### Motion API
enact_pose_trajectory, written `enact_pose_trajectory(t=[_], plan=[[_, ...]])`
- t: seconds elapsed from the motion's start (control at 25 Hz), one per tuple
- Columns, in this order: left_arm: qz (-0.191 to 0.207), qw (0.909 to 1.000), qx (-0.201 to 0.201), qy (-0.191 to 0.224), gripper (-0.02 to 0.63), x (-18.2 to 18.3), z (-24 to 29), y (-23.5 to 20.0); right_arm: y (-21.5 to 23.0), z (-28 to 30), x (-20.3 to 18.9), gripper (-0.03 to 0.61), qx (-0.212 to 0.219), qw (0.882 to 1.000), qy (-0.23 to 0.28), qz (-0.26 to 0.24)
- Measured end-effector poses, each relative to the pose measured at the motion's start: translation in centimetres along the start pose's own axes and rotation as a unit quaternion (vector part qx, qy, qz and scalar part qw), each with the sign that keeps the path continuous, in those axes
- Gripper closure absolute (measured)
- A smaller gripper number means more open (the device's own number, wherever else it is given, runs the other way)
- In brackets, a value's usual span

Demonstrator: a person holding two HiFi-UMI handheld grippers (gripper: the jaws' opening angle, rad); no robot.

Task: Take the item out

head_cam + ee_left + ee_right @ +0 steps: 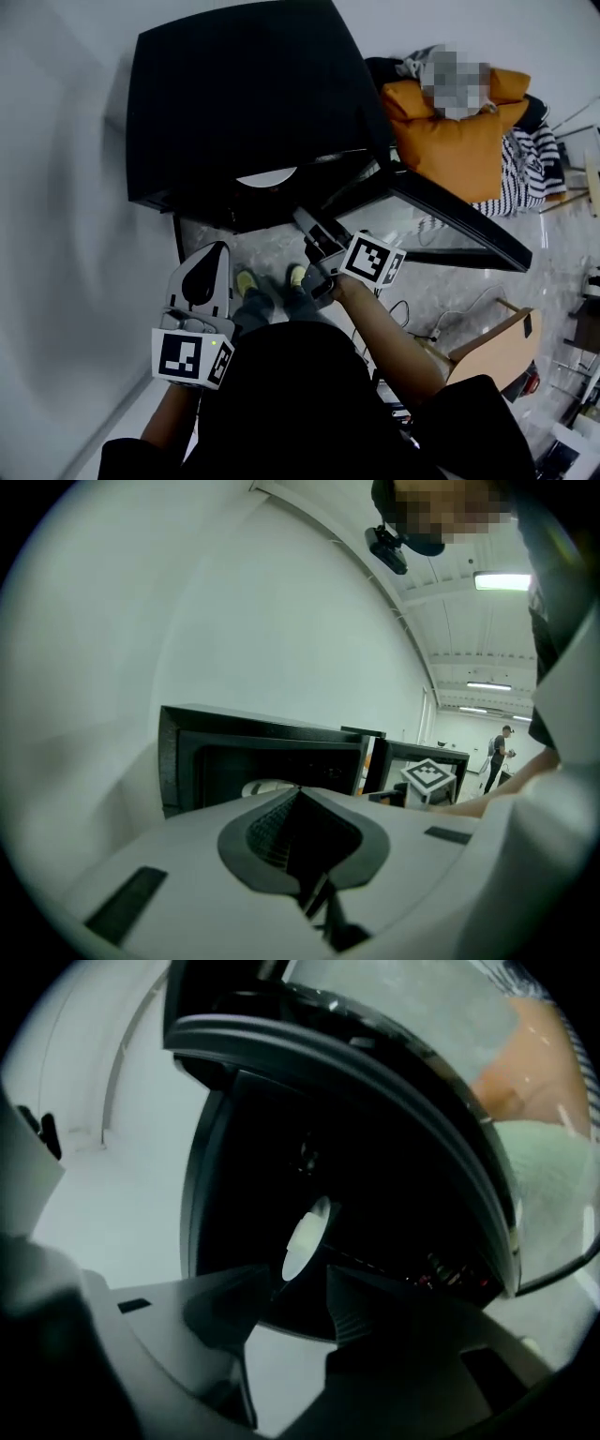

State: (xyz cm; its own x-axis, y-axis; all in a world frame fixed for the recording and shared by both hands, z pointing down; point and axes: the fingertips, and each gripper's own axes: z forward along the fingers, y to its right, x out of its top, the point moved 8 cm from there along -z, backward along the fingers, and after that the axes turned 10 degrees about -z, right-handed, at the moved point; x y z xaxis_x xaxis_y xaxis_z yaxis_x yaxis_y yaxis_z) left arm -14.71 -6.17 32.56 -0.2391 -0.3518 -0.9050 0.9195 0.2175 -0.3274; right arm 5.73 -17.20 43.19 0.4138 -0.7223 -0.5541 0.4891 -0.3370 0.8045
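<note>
A black oven [234,94] stands with its glass door [459,220] swung open to the right. Inside lies a white plate [267,177], also seen in the left gripper view [267,787] and edge-on in the right gripper view [305,1237]. My right gripper [305,220] is just in front of the opening, beside the door's hinge side. Its jaws [291,1302] stand open with nothing between them, apart from the plate. My left gripper [211,258] hangs lower left, short of the oven, its jaws [300,799] shut and empty.
A person in an orange jacket [459,141] sits behind the open door. A wooden box [497,352] and cables [412,319] lie on the floor at the right. A white wall [56,187] runs along the left. Another person [498,752] stands far off.
</note>
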Motion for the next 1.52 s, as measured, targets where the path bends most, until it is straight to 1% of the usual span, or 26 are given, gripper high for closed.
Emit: enact_pose_trajectory(t=[0.12,0.2,0.48,0.72,0.84,1.0,1.12,1.32,1.4,1.52], plan=[[0.000,0.9999,0.012,0.006,0.605,0.3,-1.1,-1.5,0.8,3.2,-0.3,0.354,-0.001,0.998,0.014,0.064],[0.000,0.9998,0.020,0.009,0.605,0.5,-1.9,-2.4,1.1,5.0,-0.6,0.341,-0.004,0.995,0.023,0.094],[0.008,0.9993,0.035,0.013,0.605,1.0,-3.7,-5.0,1.8,8.8,-0.9,0.336,-0.016,0.989,0.035,0.143],[0.018,0.9992,0.029,0.019,0.604,1.5,-4.6,-6.5,2.2,10.2,-1.5,0.337,-0.039,0.987,0.033,0.152],[0.024,0.9993,0.024,0.018,0.604,1.7,-4.9,-7.2,2.3,10.5,-1.8,0.337,-0.039,0.985,0.042,0.164],[0.029,0.9993,0.016,0.017,0.604,1.9,-5.2,-7.8,2.2,10.7,-1.9,0.341,-0.040,0.985,0.052,0.162],[0.028,0.9994,0.012,0.016,0.605,1.9,-5.3,-8.4,2.0,10.6,-1.9,0.370,-0.041,0.983,0.064,0.164],[0.030,0.9994,0.000,0.015,0.605,2.0,-5.4,-8.9,0.9,9.8,-1.4,0.478,-0.053,0.987,0.073,0.135],[0.032,0.9994,-0.006,0.015,0.604,2.1,-5.3,-8.9,0.7,9.5,-1.4,0.514,-0.053,0.986,0.078,0.137],[0.031,0.9993,-0.014,0.013,0.606,2.0,-5.2,-9.0,0.9,8.9,-1.7,0.522,-0.045,0.983,0.086,0.157]])
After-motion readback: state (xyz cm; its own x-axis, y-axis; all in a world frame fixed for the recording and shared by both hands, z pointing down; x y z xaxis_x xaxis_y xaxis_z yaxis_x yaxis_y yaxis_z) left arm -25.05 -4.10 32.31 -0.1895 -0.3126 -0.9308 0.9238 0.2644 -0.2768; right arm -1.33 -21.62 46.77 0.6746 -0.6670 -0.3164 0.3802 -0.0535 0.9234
